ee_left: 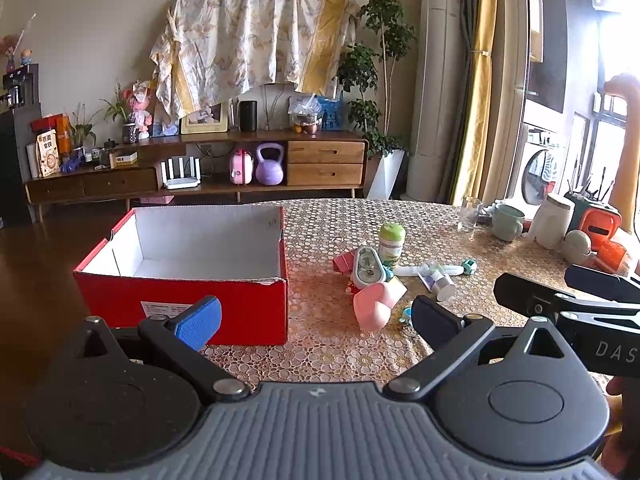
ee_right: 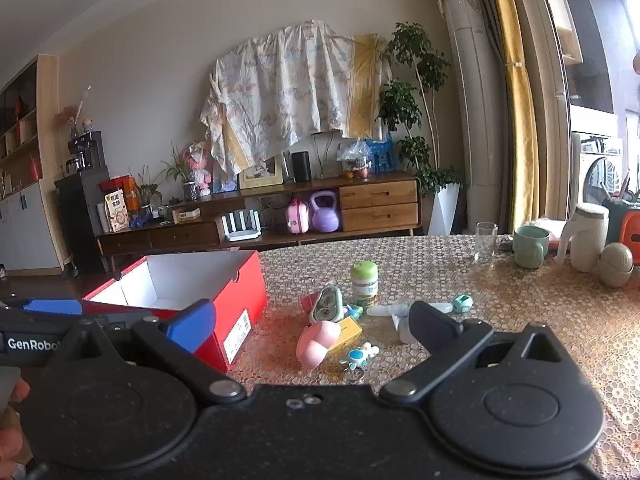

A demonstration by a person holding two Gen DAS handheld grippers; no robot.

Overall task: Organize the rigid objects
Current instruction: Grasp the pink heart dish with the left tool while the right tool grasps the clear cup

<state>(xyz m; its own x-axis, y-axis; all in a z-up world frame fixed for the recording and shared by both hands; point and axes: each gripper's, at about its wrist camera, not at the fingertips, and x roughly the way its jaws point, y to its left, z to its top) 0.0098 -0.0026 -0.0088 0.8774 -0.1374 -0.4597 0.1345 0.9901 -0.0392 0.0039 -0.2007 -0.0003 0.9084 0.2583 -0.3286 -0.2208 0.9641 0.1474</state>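
An open red cardboard box (ee_left: 248, 304) with a white inside stands on the left of the patterned table. To its right lies a cluster: a pink heart-shaped case (ee_left: 374, 306), a green-lidded bottle (ee_left: 391, 246), a small teal clock-like toy (ee_left: 366, 268) and a little bottle on its side (ee_left: 438, 278). The right wrist view adds a yellow box (ee_right: 347, 330) and a teal keychain toy (ee_right: 356, 356). My left gripper (ee_left: 316, 320) hangs open over the table near the box's front corner. My right gripper (ee_right: 314, 324) is open too, short of the pink case (ee_right: 318, 342). Neither holds anything.
At the table's far right stand a drinking glass (ee_right: 485, 240), a green mug (ee_right: 530, 246), a white jug (ee_right: 586, 240) and an egg-shaped container (ee_right: 616, 264). A wooden sideboard (ee_right: 376, 204) lines the far wall. A hand shows at each gripper's handle.
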